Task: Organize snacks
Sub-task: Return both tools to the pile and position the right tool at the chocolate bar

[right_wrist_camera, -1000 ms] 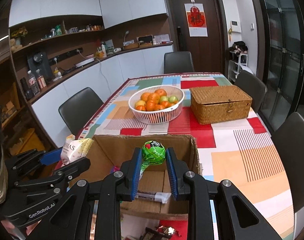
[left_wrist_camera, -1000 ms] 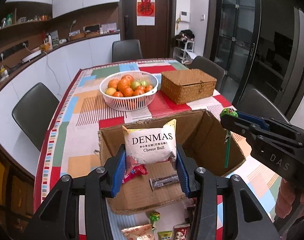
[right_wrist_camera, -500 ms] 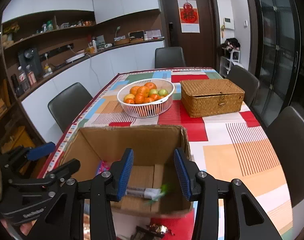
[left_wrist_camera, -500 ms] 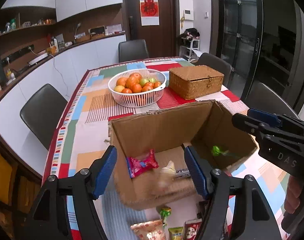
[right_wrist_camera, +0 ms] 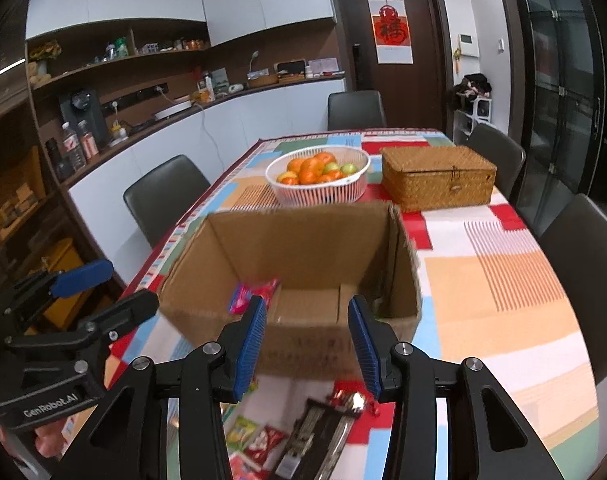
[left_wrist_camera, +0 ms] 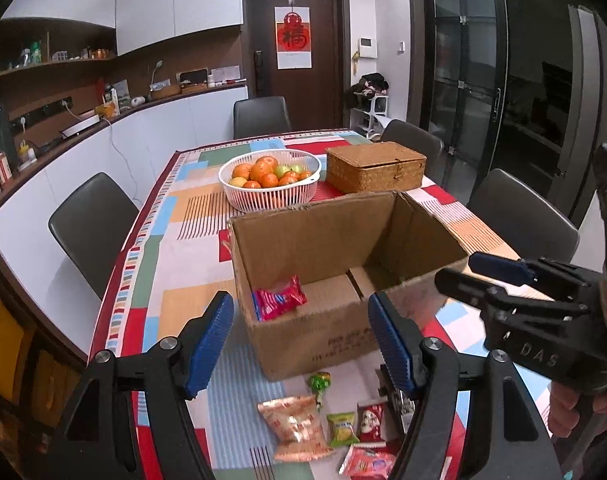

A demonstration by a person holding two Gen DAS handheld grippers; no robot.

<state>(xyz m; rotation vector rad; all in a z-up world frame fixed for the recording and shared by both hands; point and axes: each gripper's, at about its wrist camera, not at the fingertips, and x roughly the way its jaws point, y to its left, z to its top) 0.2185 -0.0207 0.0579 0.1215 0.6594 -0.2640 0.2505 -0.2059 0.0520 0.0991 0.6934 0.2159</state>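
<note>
both grippers hang with nothing between their blue pads — the left gripper (left_wrist_camera: 299,338) stands wide apart, the right gripper (right_wrist_camera: 307,344) has just been opening and is narrower. just ahead of both sits the open brown cardboard box (left_wrist_camera: 343,336), a red snack packet (left_wrist_camera: 278,297) lying against its left inner wall. loose snack packets (left_wrist_camera: 293,428) lie on the patchwork tablecloth (left_wrist_camera: 183,304) below the left claw — a black wrapper (right_wrist_camera: 323,436) under the right.
</note>
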